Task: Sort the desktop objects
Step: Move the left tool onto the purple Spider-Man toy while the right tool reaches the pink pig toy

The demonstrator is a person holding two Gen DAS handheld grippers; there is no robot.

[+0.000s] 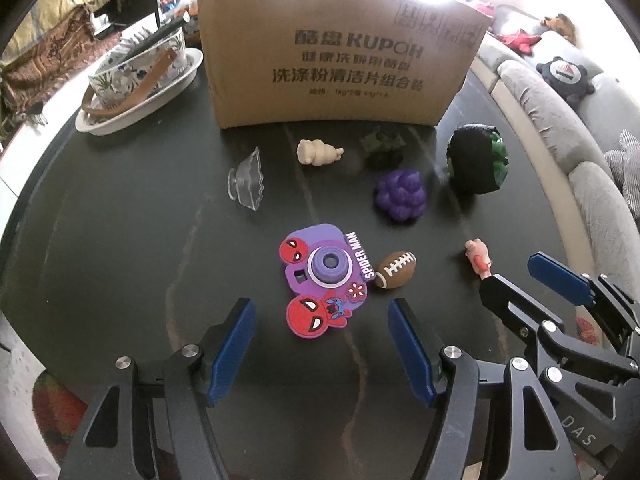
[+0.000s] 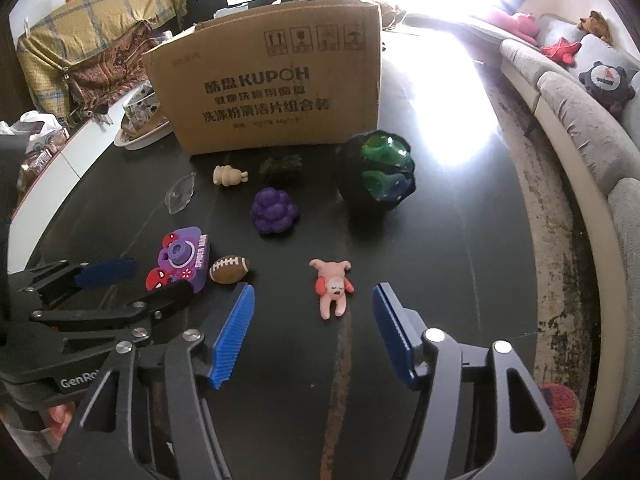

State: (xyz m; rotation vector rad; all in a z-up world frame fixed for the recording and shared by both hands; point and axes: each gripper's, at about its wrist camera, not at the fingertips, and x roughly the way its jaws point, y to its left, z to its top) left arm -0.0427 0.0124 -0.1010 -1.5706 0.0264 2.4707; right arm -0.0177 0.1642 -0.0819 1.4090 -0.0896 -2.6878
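We are hovering both parted, empty grippers, left gripper (image 1: 322,344) and right gripper (image 2: 312,332), over a dark round table (image 2: 460,264) beside a grey sofa (image 2: 580,120); a brown cardboard box (image 2: 272,92) is standing behind the scattered toys.

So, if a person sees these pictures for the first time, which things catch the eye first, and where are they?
The big cardboard box stands at the far side of the dark table. In front of the open left gripper lies the purple Spider-Man toy camera, with a small brown football touching its right side. In front of the open right gripper lies a pink figurine.
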